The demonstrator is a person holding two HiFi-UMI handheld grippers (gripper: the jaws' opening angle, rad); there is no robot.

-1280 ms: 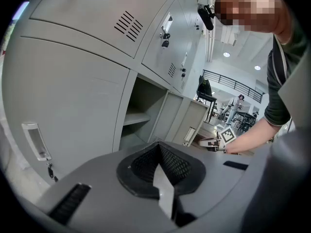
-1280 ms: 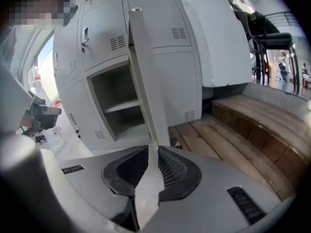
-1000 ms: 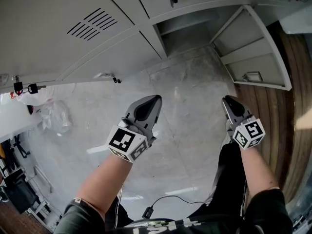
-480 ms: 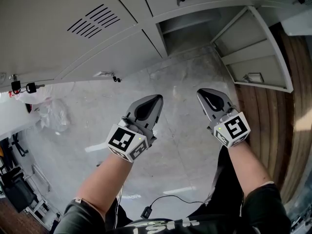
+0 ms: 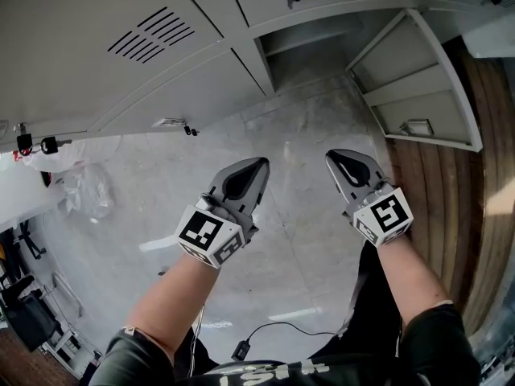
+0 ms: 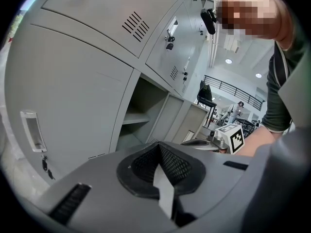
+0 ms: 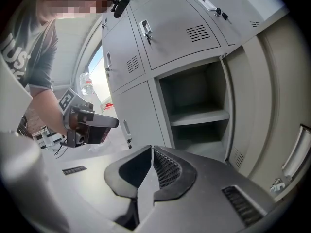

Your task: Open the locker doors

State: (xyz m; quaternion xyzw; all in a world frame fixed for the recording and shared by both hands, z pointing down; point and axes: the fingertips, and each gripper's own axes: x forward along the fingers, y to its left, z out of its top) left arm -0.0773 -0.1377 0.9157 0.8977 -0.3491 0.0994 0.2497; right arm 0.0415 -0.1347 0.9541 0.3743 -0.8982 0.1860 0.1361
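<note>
A grey locker bank (image 5: 96, 39) fills the top of the head view. One bottom compartment (image 5: 310, 51) stands open, its door (image 5: 418, 79) swung out to the right. The lower door (image 5: 185, 91) to its left is closed, with a handle (image 5: 171, 123). My left gripper (image 5: 259, 164) is shut and empty, hovering over the floor in front of that closed door (image 6: 58, 110). My right gripper (image 5: 334, 156) is also shut and empty, held apart from the open door (image 7: 272, 106). It faces the shelved compartment (image 7: 197, 110).
A white plastic bag (image 5: 84, 191) lies on the pale floor at the left, below keys (image 5: 40, 145) hanging from a lock. A cable (image 5: 265, 332) trails by my feet. Wooden flooring (image 5: 483, 183) runs along the right. A person (image 6: 239, 108) stands in the far background.
My right gripper has moved left, away from the open door's edge, and its jaws have closed empty. The left gripper has stayed in place.
</note>
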